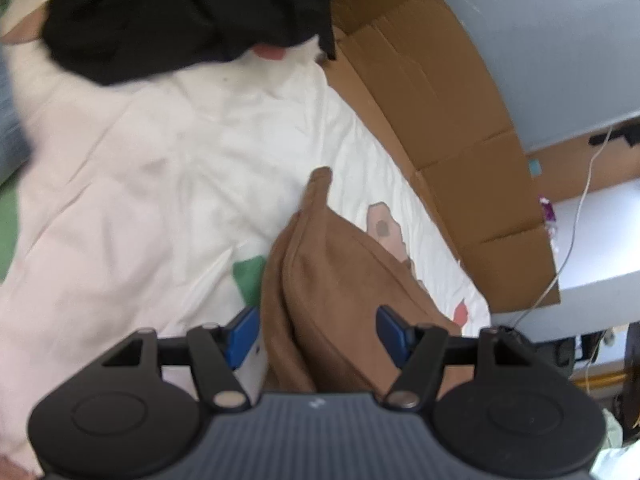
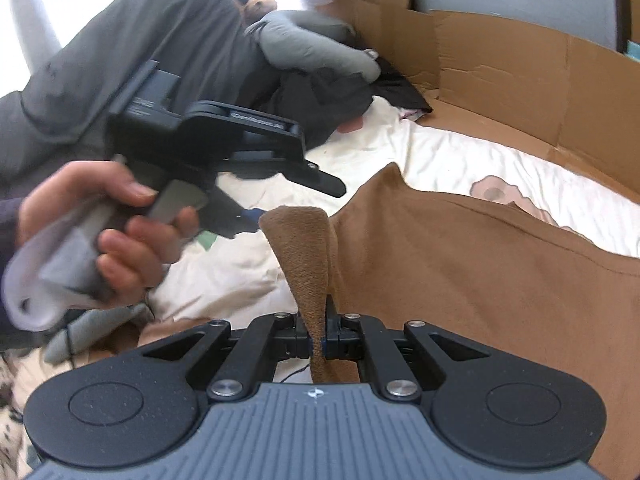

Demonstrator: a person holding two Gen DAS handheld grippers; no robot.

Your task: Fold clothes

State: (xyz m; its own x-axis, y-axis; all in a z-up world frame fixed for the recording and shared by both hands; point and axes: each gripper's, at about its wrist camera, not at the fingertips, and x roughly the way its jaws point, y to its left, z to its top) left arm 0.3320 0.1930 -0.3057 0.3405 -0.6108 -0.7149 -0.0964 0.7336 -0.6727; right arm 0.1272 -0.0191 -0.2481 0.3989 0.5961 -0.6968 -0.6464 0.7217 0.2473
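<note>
My right gripper [image 2: 318, 346] pinches a fold of the brown garment [image 2: 480, 272], which lies on the white bedsheet [image 2: 460, 160]. My left gripper [image 1: 316, 332] stands wide open, the garment between its fingers [image 1: 244, 332], unpressed.

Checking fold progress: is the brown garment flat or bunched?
Bunched: the brown garment has a corner pinched up in the right gripper.

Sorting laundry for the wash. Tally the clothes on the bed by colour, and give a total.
Brown: 1, the brown garment, a fold of it pinched in the right claw
Black: 1, the black garment
Grey: 1, the grey jacket lying in the right wrist view
Total: 3 pieces that can be told apart; the heap may hide more.
</note>
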